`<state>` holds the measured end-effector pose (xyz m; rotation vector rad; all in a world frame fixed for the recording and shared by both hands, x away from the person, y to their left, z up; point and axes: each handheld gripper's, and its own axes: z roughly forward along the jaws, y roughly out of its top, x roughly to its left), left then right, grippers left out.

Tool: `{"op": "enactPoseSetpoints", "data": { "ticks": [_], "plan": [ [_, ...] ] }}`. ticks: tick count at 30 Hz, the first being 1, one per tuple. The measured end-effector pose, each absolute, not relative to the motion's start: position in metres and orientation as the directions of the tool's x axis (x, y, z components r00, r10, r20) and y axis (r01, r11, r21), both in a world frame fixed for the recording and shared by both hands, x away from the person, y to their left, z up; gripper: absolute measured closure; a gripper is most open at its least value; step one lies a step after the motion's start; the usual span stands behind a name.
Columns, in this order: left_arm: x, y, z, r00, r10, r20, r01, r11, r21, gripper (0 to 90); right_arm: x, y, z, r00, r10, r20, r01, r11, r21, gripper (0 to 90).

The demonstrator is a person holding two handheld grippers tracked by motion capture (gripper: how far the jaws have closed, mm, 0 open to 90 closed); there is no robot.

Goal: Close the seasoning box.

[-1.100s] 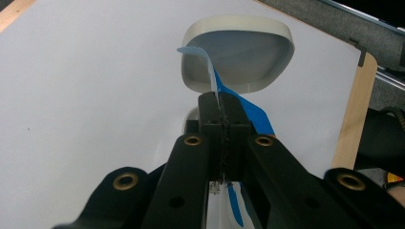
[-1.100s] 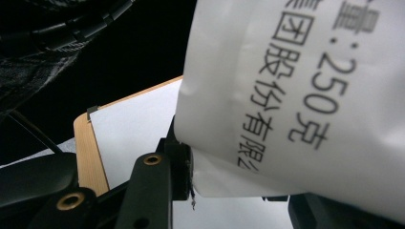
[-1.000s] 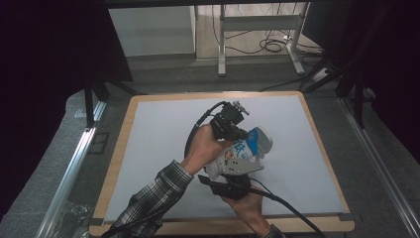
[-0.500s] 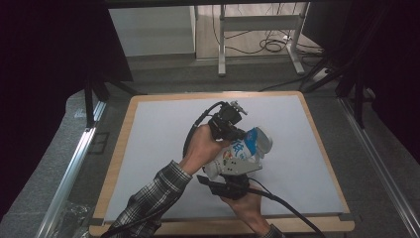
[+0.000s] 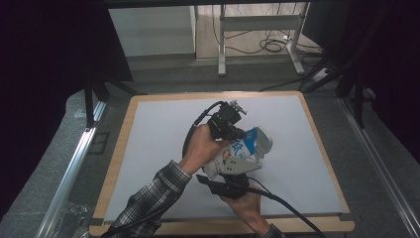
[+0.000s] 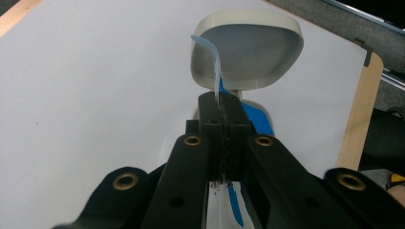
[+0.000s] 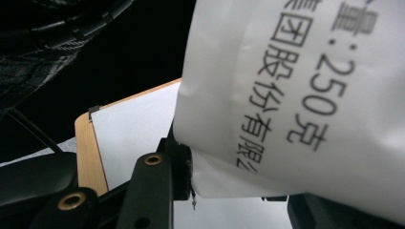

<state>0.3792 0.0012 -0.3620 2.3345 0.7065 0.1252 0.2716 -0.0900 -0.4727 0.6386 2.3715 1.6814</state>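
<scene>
Left gripper [image 6: 224, 107] jaws clamped on blue film strip [image 6: 216, 67] of white cup [image 5: 245, 148]; right gripper [image 7: 224, 186] jaws clamped on cup base. White mat [image 5: 158, 139] bare around; cup's open mouth seen from left gripper view, printed side from right.

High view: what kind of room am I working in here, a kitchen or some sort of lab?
Probably a lab or recording studio, not a kitchen. The white work board with a wooden rim sits between dark curtains, metal rails run beside it, and cables lie on the floor under a bare desk frame behind.
</scene>
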Motion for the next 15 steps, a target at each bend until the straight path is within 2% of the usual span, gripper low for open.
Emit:
{"op": "enactPoseSetpoints", "data": {
  "ticks": [15],
  "plan": [
    [0.379, -0.0006, -0.3625, 0.85, 0.518, -0.096, 0.45, -0.618, 0.644, 89.9, 0.2718, -0.0905, -0.4718, -0.894, 0.436, 0.104, 0.243, 0.276, 0.93, 63.7]
  ]
}}
